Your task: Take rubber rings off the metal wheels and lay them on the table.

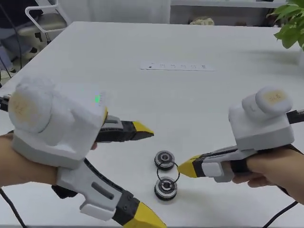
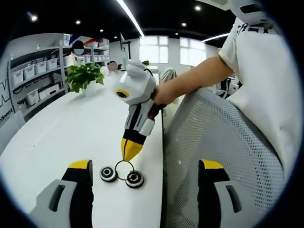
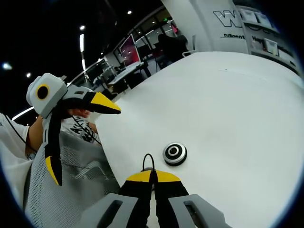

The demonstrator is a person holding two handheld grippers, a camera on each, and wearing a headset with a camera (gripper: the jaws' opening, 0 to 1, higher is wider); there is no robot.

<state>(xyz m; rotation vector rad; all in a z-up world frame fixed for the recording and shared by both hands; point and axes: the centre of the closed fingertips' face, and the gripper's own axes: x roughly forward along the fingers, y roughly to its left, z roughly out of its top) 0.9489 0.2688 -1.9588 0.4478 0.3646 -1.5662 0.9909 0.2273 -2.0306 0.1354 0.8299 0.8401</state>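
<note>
Right hand-held gripper (image 1: 184, 167) is at the right, low over the bench (image 1: 142, 47). Its jaws are pressed together, pinching a thin black rubber ring (image 1: 178, 172) at the yellow tips. The ring's loop sticks out past the tips into the gap between the two metal wheels. In the head view the far wheel (image 1: 164, 160) is just up-left of the tips and the near wheel (image 1: 166, 188) just down-left. Can't tell whether the loop touches either wheel or the bench surface. Right gripper view: loop stands directly above the closed tips, one wheel lies flat just beyond and to the right, the other is mostly hidden behind the jaws. Left gripper view: ring hangs at the tip of the right hand-held gripper with a wheel on each side of it, both close to the bench edge. Left hand-held gripper (image 1: 145, 173) is spread wide and holds nothing. Its upper jaw points toward the wheels from the left, and its lower jaw runs along the bottom of the head view. The wheels lie just off its open mouth, apart from both jaws. Both wheels lie flat on the bench, near each other, not touching. Farther back on the bench is a pale strip with small markings (image 1: 176, 66), well apart from the work. Green plant (image 1: 289, 23) at the far right corner. Mesh chair back (image 2: 213, 142) just beside the bench edge in the left gripper view.
</note>
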